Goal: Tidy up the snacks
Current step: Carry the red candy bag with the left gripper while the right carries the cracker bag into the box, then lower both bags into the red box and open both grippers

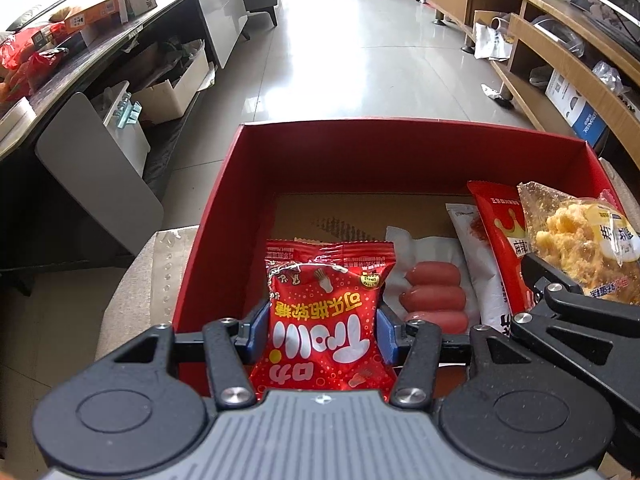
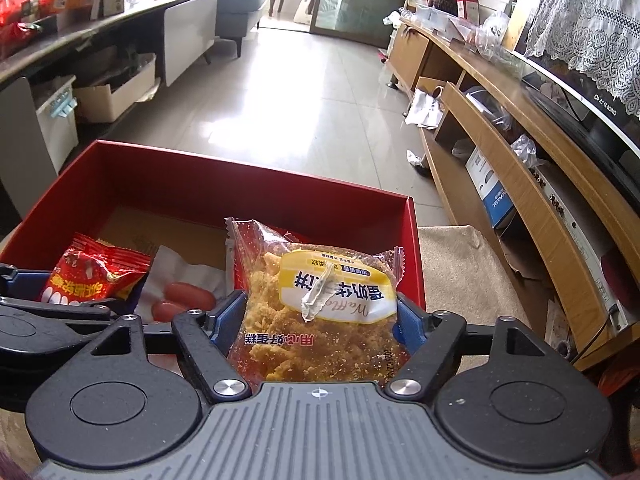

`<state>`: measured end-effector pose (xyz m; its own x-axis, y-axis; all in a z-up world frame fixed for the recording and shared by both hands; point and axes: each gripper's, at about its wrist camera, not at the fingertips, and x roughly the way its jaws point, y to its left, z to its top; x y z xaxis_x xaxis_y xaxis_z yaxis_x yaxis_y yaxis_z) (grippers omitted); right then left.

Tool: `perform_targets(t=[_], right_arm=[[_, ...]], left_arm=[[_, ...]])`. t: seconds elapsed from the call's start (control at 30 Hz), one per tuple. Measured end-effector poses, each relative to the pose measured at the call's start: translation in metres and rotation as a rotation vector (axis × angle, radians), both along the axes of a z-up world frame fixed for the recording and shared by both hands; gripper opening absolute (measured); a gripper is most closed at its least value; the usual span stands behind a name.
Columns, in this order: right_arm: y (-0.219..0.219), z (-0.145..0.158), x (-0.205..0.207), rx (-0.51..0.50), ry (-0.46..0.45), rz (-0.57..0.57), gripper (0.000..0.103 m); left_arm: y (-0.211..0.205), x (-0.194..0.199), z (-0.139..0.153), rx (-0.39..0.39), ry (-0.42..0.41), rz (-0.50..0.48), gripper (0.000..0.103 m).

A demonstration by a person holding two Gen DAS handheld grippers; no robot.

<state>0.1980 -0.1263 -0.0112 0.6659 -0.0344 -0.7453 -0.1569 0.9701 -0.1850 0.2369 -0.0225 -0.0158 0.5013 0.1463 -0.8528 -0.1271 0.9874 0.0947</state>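
Red candy bag [image 1: 322, 312] sat clamped in the left gripper [image 1: 320, 330] mid-frame; right gripper [image 2: 320, 318] pinched the waffle pack [image 2: 320, 308] over the red box [image 1: 360, 152].

Your left gripper [image 1: 323, 330] has its blue pads [image 1: 259, 330] pressed against both sides of a red candy bag [image 1: 325, 312], holding it upright over the near edge of the red box [image 1: 224, 216]. Inside the box, just right of the bag, a clear pack of sausages [image 1: 434, 296] lies flat on the cardboard floor. Further right, a white packet [image 1: 476, 256] and a red snack packet [image 1: 502, 236] lean side by side. At the right edge, your right gripper [image 1: 560, 308] carries a clear-wrapped yellow pastry [image 1: 580, 248] above the box's right side. The box sits on a beige mat [image 1: 136, 280], with pale floor tiles beyond.
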Motion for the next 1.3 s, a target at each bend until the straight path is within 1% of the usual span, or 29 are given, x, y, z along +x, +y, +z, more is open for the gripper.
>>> perform_targets(t=[0.33, 0.5, 0.67, 0.87, 0.97, 1.1, 1.17, 1.3], right_arm=[[-0.003, 0.005, -0.001, 0.038, -0.002, -0.011, 0.084], [-0.006, 0.012, -0.001, 0.075, -0.001, -0.010, 0.084], [-0.005, 0.019, -0.004, 0.091, -0.015, -0.004, 0.086], [-0.008, 0.033, -0.009, 0.132, -0.043, 0.013, 0.088], [-0.016, 0.039, -0.010, 0.186, -0.040, 0.011, 0.089], [-0.029, 0.047, -0.010, 0.296, -0.026, 0.012, 0.090], [-0.032, 0.050, -0.011, 0.308, -0.031, 0.006, 0.090], [-0.042, 0.056, -0.018, 0.292, -0.039, -0.003, 0.091]], left_arm=[[0.003, -0.004, 0.008, -0.003, -0.014, 0.011, 0.051], [0.008, -0.007, 0.016, -0.007, -0.035, 0.019, 0.054], [0.016, -0.010, 0.024, -0.030, -0.047, 0.037, 0.055], [0.020, -0.017, 0.034, -0.046, -0.068, 0.034, 0.059], [0.019, -0.021, 0.038, -0.058, -0.073, 0.029, 0.061], [0.019, -0.027, 0.046, -0.078, -0.089, 0.019, 0.065], [0.018, -0.030, 0.049, -0.084, -0.097, 0.012, 0.065], [0.013, -0.038, 0.055, -0.096, -0.104, -0.010, 0.066]])
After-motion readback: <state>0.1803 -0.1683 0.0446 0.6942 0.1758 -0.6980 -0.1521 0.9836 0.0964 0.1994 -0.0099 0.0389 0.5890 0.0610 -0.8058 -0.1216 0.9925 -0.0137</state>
